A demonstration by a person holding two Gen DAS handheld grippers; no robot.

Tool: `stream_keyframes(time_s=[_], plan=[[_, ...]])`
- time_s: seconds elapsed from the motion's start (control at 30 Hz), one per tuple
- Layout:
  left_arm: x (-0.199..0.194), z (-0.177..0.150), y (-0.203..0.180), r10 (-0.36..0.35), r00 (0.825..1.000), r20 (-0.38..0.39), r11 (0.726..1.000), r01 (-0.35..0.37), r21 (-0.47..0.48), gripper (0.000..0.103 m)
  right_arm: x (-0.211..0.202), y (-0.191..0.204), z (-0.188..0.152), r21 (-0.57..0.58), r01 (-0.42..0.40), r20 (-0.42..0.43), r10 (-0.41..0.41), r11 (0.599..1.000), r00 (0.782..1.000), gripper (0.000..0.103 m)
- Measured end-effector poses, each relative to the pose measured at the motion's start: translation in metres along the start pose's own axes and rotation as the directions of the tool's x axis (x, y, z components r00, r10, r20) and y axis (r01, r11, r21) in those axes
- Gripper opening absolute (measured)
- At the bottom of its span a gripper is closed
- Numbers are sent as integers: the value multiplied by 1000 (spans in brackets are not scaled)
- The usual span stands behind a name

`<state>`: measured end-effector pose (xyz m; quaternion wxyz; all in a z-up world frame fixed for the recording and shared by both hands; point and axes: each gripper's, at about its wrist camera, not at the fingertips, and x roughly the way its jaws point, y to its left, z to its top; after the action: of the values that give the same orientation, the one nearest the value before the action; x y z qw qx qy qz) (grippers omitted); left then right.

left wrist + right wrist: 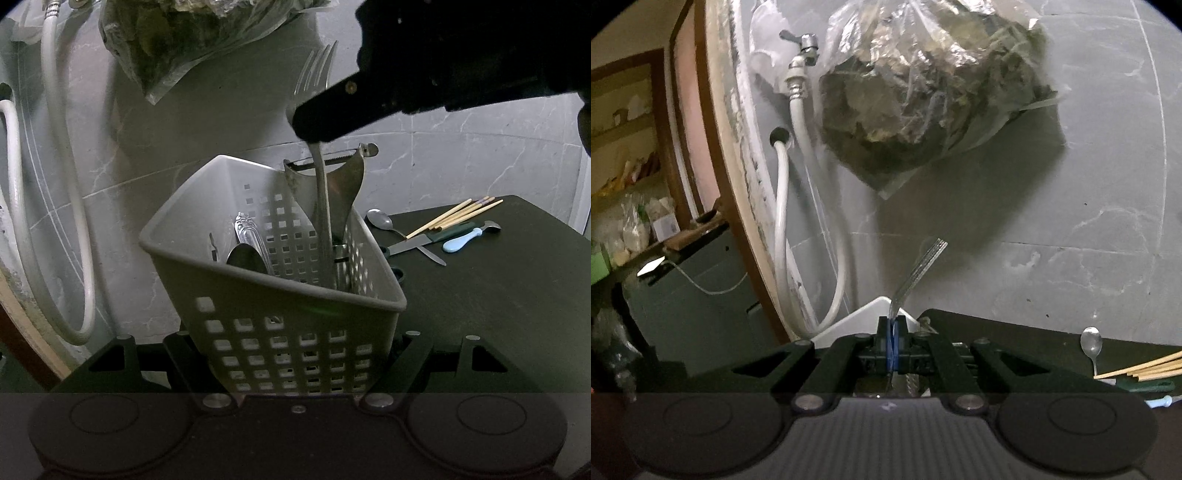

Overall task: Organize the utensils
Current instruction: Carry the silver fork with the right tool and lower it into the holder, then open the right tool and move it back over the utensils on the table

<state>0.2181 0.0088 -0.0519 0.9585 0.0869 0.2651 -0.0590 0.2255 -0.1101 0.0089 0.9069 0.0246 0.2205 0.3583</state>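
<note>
Standing tines-up, the fork (320, 155) has its handle inside the grey basket (207, 236), while the right gripper (314, 125) pinches its neck from the upper right; its tips cover that stretch of the fork. In the right wrist view the blue pads (891, 343) press together on the metal, and the tines rise blurred above them. The left gripper (291, 365) clamps the basket's lower wall between its fingers, so the base is cut off from sight.

The basket is three-sided plastic, punched with square holes, and tilts toward the wall. Inside, a peeler (347, 177) with a serrated blade stands just behind the fork, and a spoon (245, 256) with a patterned handle leans at the left; a further dark piece at the far left is probably another utensil, too dim to name.

On the dark table (517, 295) beyond lie a second spoon (380, 219), wooden chopsticks (458, 214), a green-handled knife (424, 242) and a pale blue-handled utensil (461, 242), its head partly hidden. A white hose (51, 147) and a clear bag of leaves (177, 40) hang on the marbled wall.
</note>
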Motion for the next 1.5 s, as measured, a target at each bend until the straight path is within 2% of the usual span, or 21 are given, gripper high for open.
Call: stream_keyframes(time_s=[0.3, 0.5, 0.57, 0.63, 0.7, 0.8, 0.87, 1.03, 1.1, 1.23, 1.33, 1.4, 1.5], plan=[[0, 0, -2, 4, 1000, 0, 1000, -4, 0, 79, 5, 1, -4, -17, -25, -38, 25, 1000, 999, 3], [1, 1, -2, 11, 1000, -2, 1000, -11, -1, 79, 8, 0, -5, -15, -38, -76, 37, 999, 996, 13], [1, 1, -3, 13, 1000, -5, 1000, -13, 0, 79, 7, -1, -4, -15, -39, -77, 38, 999, 996, 35], [2, 1, -3, 16, 1000, -7, 1000, -16, -1, 79, 5, -3, -4, -8, -41, -79, 40, 999, 996, 42], [2, 1, -3, 19, 1000, -9, 1000, -19, -5, 79, -1, -7, -3, 2, -44, -56, 44, 999, 997, 43], [3, 1, -4, 25, 1000, -11, 1000, -25, -7, 79, -9, -13, -1, 17, -39, -7, 39, 999, 999, 58], [3, 1, -4, 28, 1000, -14, 1000, -28, -11, 79, -15, -20, 0, 37, -24, 25, 23, 999, 999, 73], [3, 1, -6, 41, 999, -22, 999, -42, -16, 79, -21, -40, -4, 104, 42, 49, -48, 994, 998, 96], [3, 2, -7, 48, 999, -26, 999, -48, -21, 79, -23, -51, -8, 136, 84, 47, -91, 987, 995, 102], [3, 3, -8, 61, 997, -38, 998, -62, -23, 80, -23, -78, -20, 214, 188, 2, -193, 959, 981, 103], [5, 4, -10, 68, 996, -56, 997, -70, -21, 80, -24, -106, -35, 310, 272, -61, -266, 911, 962, 103], [7, 6, -11, 74, 995, -67, 997, -76, -25, 80, -23, -126, -46, 374, 314, -110, -295, 873, 949, 103], [8, 8, -11, 84, 993, -81, 996, -87, -33, 81, -21, -150, -62, 425, 348, -161, -309, 836, 938, 103]])
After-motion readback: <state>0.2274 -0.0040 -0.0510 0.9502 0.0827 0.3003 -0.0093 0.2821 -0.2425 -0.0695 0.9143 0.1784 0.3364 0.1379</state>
